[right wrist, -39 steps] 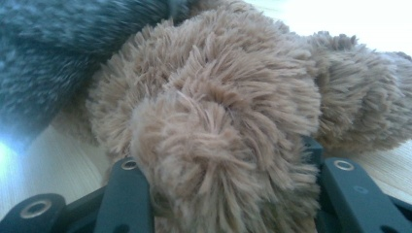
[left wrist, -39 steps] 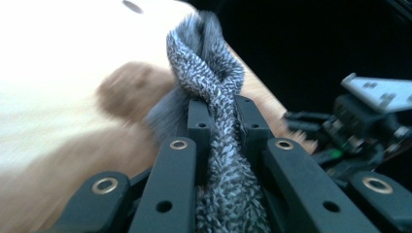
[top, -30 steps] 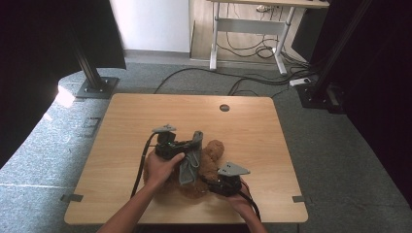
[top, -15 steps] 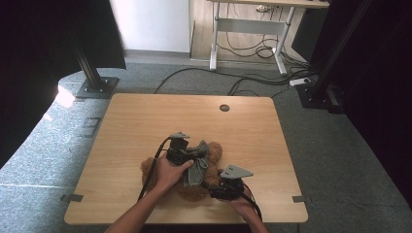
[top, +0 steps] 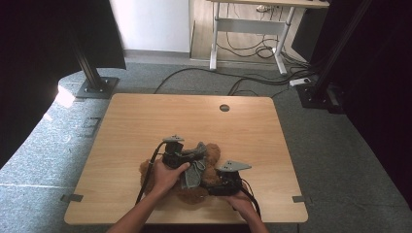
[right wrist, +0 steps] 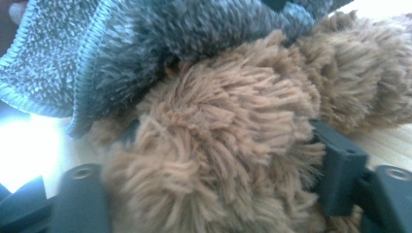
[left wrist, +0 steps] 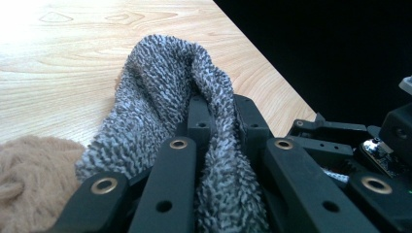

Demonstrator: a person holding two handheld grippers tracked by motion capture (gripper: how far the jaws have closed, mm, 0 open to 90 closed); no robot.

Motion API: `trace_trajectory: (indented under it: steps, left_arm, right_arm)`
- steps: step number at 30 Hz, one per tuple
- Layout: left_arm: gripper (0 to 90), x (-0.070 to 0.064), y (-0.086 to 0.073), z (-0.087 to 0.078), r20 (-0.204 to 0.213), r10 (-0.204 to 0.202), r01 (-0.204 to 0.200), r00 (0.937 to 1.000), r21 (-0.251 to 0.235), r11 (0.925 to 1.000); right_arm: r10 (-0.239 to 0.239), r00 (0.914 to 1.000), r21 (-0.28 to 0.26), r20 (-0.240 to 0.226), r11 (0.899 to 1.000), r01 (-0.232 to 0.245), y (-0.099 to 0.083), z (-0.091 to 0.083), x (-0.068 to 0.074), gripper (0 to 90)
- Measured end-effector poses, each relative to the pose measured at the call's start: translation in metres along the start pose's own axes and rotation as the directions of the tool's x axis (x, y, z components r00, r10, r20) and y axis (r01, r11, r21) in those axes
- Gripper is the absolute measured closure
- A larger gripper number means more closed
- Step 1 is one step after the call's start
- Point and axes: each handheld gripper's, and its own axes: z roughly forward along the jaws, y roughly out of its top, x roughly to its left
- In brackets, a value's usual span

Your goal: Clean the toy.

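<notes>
A brown plush bear (top: pixel 212 153) lies near the table's front edge, partly under a grey terry cloth (top: pixel 193 171). My left gripper (top: pixel 186 156) is shut on the cloth: in the left gripper view the grey cloth (left wrist: pixel 160 92) is pinched between the jaws of the left gripper (left wrist: pixel 223 112), with brown fur (left wrist: pixel 29 170) at the lower left. My right gripper (top: pixel 212 186) holds the bear from the right. In the right gripper view, thick bear fur (right wrist: pixel 218 145) bulges between the jaws of the right gripper (right wrist: pixel 226 133), and the cloth (right wrist: pixel 145 39) drapes over the bear above.
The wooden table (top: pixel 145 121) has a round cable hole (top: pixel 224 108) near its far edge. Cables trail from both grippers toward the front edge. A desk frame and loose floor cables (top: pixel 252 48) lie beyond the table.
My left gripper has carried the grey cloth a little right and down, so it now lies across the bear. The right gripper has stayed on the bear.
</notes>
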Motion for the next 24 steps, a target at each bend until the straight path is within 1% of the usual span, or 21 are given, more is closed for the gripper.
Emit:
trace_trajectory:
  steps: [1,3,6,8,10,11,14,16,17,18,19,20,22,24]
  left_arm:
    - [79.7,0.000,0.001,-0.001,-0.008,0.001,-0.001,1.0000,-0.002,1.0000]
    - [79.8,-0.003,0.002,-0.003,-0.029,0.018,-0.018,0.9994,0.005,0.9998]
    - [79.8,-0.005,0.003,-0.010,-0.051,0.039,-0.038,0.9980,0.011,0.9992]
    - [79.8,-0.004,0.000,-0.019,-0.056,0.041,-0.042,0.9976,-0.011,0.9991]
    - [79.8,0.000,-0.006,-0.030,-0.065,0.041,-0.043,0.9970,-0.031,0.9986]
    - [79.8,0.004,-0.009,-0.036,-0.069,0.035,-0.038,0.9970,-0.044,0.9983]
    - [79.9,0.017,-0.020,-0.059,-0.061,-0.010,0.005,0.9981,-0.094,0.9955]
    - [79.9,0.025,-0.025,-0.073,-0.048,-0.043,0.036,0.9979,-0.131,0.9907]
    - [79.8,0.030,-0.027,-0.081,-0.045,-0.060,0.052,0.9972,-0.151,0.9871]
    - [79.9,0.036,-0.030,-0.091,-0.057,-0.073,0.062,0.9957,-0.171,0.9833]
    - [79.9,0.039,-0.031,-0.097,-0.065,-0.081,0.069,0.9946,-0.178,0.9817]
    - [79.9,0.045,-0.034,-0.106,-0.078,-0.094,0.079,0.9925,-0.187,0.9792]
    - [80.0,0.054,-0.039,-0.119,-0.113,-0.104,0.081,0.9882,-0.195,0.9774]
    - [79.9,0.062,-0.047,-0.131,-0.135,-0.120,0.092,0.9836,-0.198,0.9760]
  right_arm:
    - [0.005,1.0000,0.002,-0.003,1.000,-0.005,0.000,0.000,0.000,33.8]
    - [-0.012,0.9999,0.007,0.007,1.000,0.012,-0.002,0.000,0.002,40.4]
    - [-0.019,0.9998,0.014,0.009,1.000,0.019,-0.003,-0.001,0.002,46.2]
    - [-0.029,0.9996,0.005,0.006,1.000,0.029,-0.005,-0.002,0.002,49.6]
    - [-0.028,0.9996,0.001,0.004,1.000,0.028,-0.006,-0.003,0.002,50.3]
    - [-0.027,0.9996,0.001,0.004,1.000,0.027,-0.007,-0.003,0.002,50.4]
    - [-0.030,0.9995,0.002,0.011,1.000,0.030,-0.007,-0.003,0.003,50.4]
    - [-0.030,0.9995,0.000,0.012,1.000,0.030,-0.007,-0.003,0.003,50.3]
    - [-0.028,0.9995,-0.001,0.012,1.000,0.028,-0.007,-0.003,0.002,50.3]
    - [-0.025,0.9996,-0.003,0.012,1.000,0.026,-0.007,-0.003,0.002,50.3]
    - [-0.023,0.9997,-0.004,0.011,1.000,0.023,-0.007,-0.003,0.001,50.3]
    - [-0.021,0.9997,-0.005,0.010,1.000,0.021,-0.007,-0.003,0.001,50.3]
    - [-0.019,0.9998,-0.006,0.009,1.000,0.019,-0.007,-0.004,0.000,50.3]
    - [-0.022,0.9997,-0.008,0.013,1.000,0.022,-0.008,-0.004,0.000,50.3]
